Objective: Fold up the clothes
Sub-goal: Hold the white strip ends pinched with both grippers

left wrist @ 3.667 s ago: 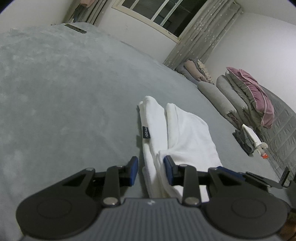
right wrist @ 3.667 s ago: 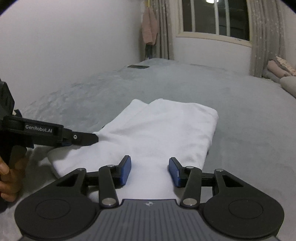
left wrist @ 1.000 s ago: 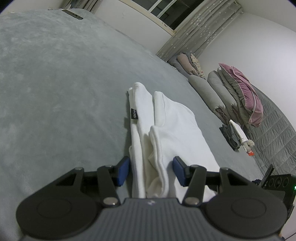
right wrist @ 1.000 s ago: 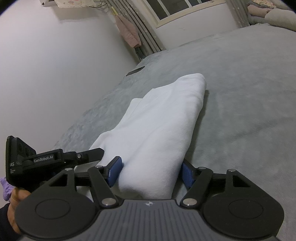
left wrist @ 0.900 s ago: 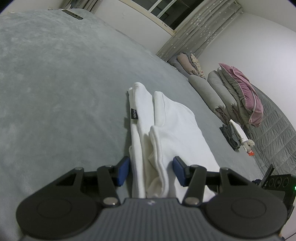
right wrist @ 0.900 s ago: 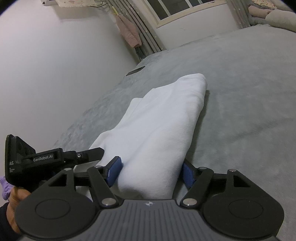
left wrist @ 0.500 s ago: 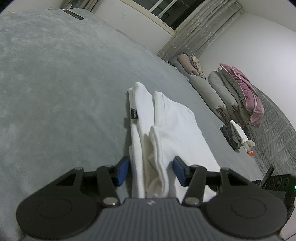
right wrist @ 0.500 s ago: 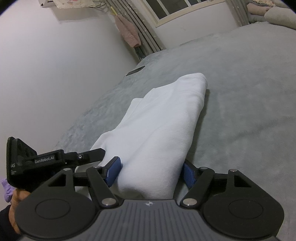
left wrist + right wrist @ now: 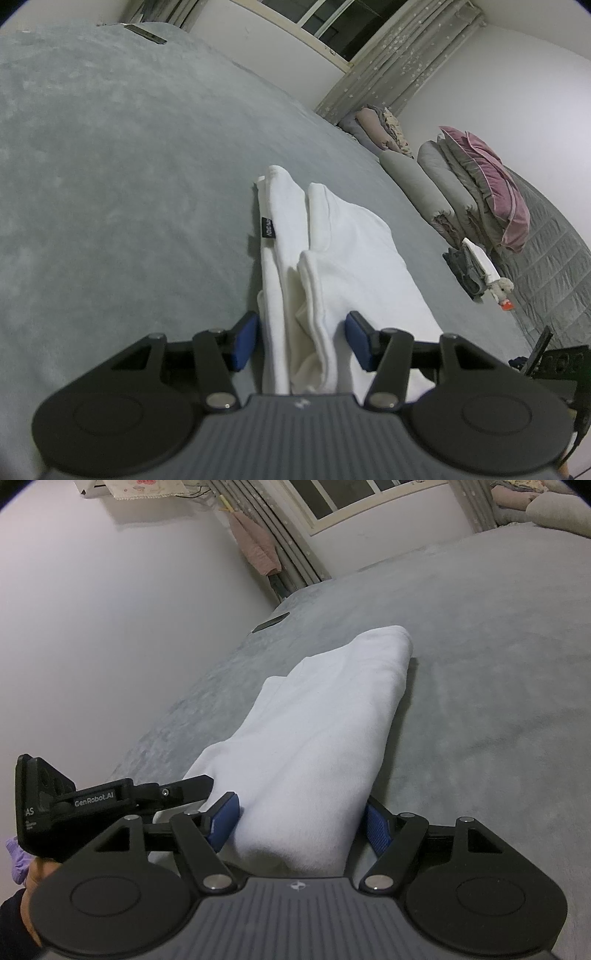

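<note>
low, both grippers straddling white garment

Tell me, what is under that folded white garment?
The white garment lies on a grey plush blanket, which shows all around it. Whatever is directly beneath the cloth is covered. At its near end, stacked folded layers show.

White garment near end hidden under gripper body; black label text too small.

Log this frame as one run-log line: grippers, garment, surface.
left gripper: jaws straddle garment's near end | right gripper: jaws flank same end | white garment: folded, on grey blanket
</note>
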Available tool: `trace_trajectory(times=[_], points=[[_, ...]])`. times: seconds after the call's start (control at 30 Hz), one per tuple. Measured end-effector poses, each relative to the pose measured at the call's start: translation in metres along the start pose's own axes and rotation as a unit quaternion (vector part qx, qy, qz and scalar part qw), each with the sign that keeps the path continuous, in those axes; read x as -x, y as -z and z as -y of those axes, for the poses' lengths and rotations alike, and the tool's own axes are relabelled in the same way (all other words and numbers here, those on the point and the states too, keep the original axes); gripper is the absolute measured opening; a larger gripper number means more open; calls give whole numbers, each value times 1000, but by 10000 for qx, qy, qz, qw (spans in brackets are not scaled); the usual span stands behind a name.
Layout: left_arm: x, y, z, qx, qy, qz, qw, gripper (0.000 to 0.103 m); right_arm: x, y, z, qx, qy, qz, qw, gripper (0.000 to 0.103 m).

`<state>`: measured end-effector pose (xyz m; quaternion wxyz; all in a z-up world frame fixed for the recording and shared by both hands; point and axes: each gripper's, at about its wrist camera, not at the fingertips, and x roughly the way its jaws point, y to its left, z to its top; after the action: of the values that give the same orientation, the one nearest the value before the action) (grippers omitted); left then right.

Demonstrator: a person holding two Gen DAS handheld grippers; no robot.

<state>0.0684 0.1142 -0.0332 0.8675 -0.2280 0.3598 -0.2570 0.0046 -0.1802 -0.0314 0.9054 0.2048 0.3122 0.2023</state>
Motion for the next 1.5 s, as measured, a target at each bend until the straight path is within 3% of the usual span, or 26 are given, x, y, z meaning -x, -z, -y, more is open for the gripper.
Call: trace_trajectory(times=[0.37, 0.67, 0.8, 1.07, 1.33, 1.5], points=[[3, 1, -2, -47, 69, 0, 10000, 57, 1, 0, 0, -73, -81, 48, 9999, 79], [2, 2, 0, -130, 80, 33, 9999, 62, 6, -2, 4, -482, -199, 92, 9986, 79], [3, 4, 5, -231, 32, 70, 9997, 68, 7, -1, 0, -516, -158, 70, 9985, 80], [3, 5, 10, -210, -17, 132, 9997, 68, 5, 1, -2, -455, -90, 81, 9989, 79], [1, 5, 9, -103, 47, 152, 9998, 83, 3, 2, -2, -441, -74, 109, 9989, 79], [1, 6, 13, -151, -34, 182, 9997, 79, 1, 4, -5, -363, -5, 128, 9993, 78]])
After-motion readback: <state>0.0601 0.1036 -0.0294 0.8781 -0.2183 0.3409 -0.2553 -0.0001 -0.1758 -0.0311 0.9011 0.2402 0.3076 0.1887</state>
